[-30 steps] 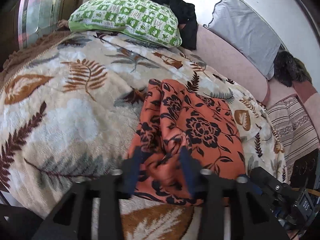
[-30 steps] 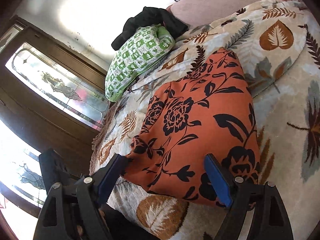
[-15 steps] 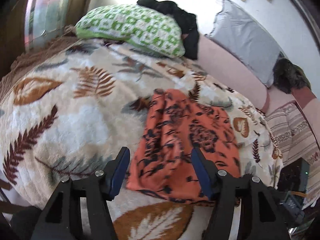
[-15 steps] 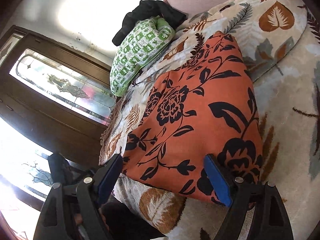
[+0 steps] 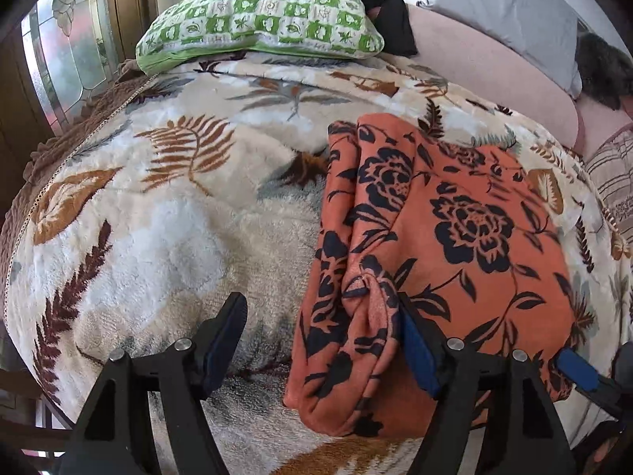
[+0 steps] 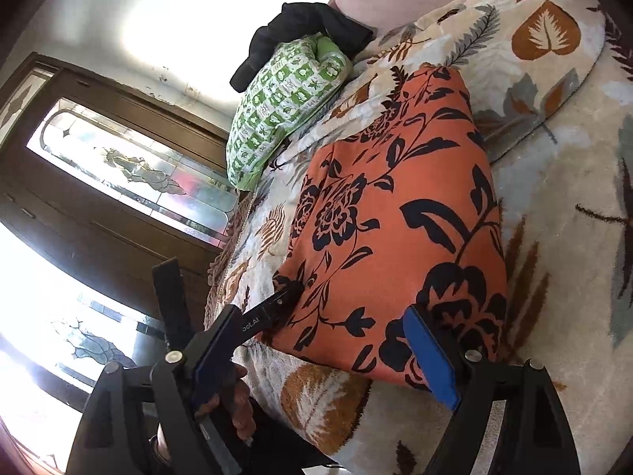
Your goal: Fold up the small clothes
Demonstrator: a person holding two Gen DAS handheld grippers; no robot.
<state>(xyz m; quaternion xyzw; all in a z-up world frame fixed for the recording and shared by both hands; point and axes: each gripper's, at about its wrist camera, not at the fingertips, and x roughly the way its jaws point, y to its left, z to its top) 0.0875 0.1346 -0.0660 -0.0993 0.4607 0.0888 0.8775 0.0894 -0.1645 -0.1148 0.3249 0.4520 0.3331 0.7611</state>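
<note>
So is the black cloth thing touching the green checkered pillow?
Touching. In the right wrist view the black garment is draped over the far end of the green pillow, with no gap showing between them.

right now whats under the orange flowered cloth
The orange flowered cloth lies folded on the leaf-print blanket, which shows all around it. Whatever sits directly beneath the cloth, or inside its folds, is covered and cannot be seen.

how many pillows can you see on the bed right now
2. A green-and-white checked pillow lies at the far end of the leaf-print blanket; a grey pillow leans against the wall to its right. Others may be hidden out of view.
</note>
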